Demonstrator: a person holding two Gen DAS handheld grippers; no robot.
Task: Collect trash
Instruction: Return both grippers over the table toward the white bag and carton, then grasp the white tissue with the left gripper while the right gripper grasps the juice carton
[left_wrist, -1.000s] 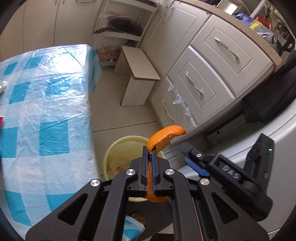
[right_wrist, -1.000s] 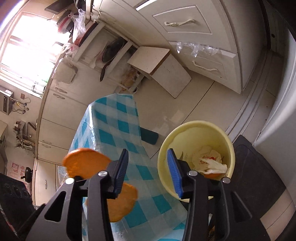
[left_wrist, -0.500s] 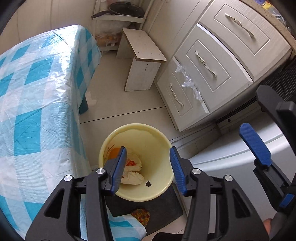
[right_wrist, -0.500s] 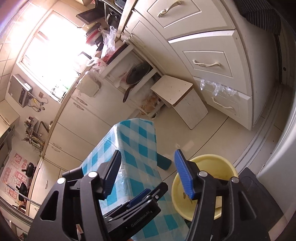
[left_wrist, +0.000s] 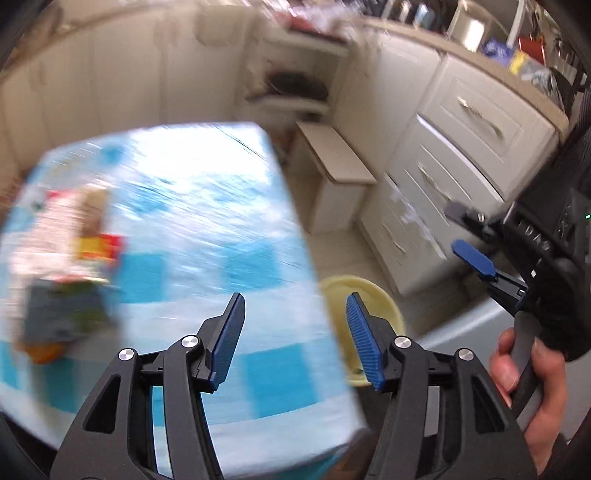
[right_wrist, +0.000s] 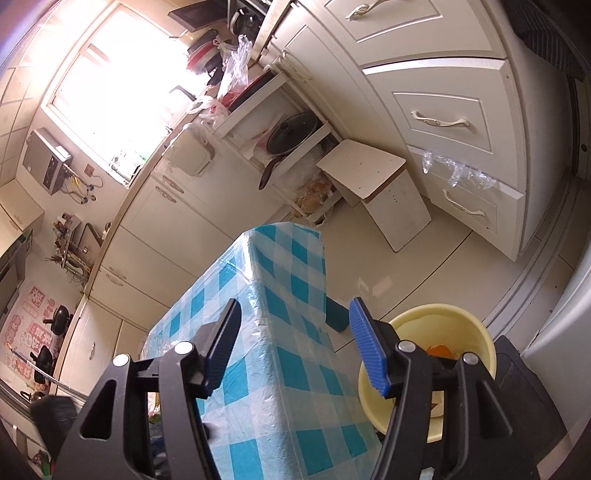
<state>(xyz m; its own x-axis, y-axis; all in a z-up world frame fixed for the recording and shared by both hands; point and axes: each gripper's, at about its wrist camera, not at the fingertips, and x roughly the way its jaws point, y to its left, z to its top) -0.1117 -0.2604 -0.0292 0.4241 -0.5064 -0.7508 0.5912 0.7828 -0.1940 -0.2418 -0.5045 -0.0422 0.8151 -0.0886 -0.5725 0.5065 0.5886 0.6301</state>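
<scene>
A yellow bin (right_wrist: 476, 343) stands on the floor beside the table's corner; orange peel (right_wrist: 439, 349) lies inside it. The bin (left_wrist: 373, 295) also shows in the blurred left wrist view, behind my left gripper (left_wrist: 295, 334), whose jaws are opening with nothing between them, over the table's near end. Blurred trash (left_wrist: 70, 251) lies on the blue checked tablecloth (left_wrist: 207, 229) at the left: wrappers, a red-yellow packet, a dark box. My right gripper (right_wrist: 295, 347) is open and empty above the table edge; it also appears at the right (left_wrist: 469, 236), held by a hand (left_wrist: 532, 384).
A white stool (right_wrist: 380, 184) stands on the floor past the table. Cream drawers (right_wrist: 454, 125) line the right wall, with a shelf holding a pan (right_wrist: 291, 133). A dark mat (right_wrist: 517, 402) lies under the bin. A grey appliance (right_wrist: 561, 321) flanks it.
My left gripper opened and dropped its orange peel into the bin, then swung left and up toward the table. The right gripper let its peel fall too, opened wider and tilted up.
</scene>
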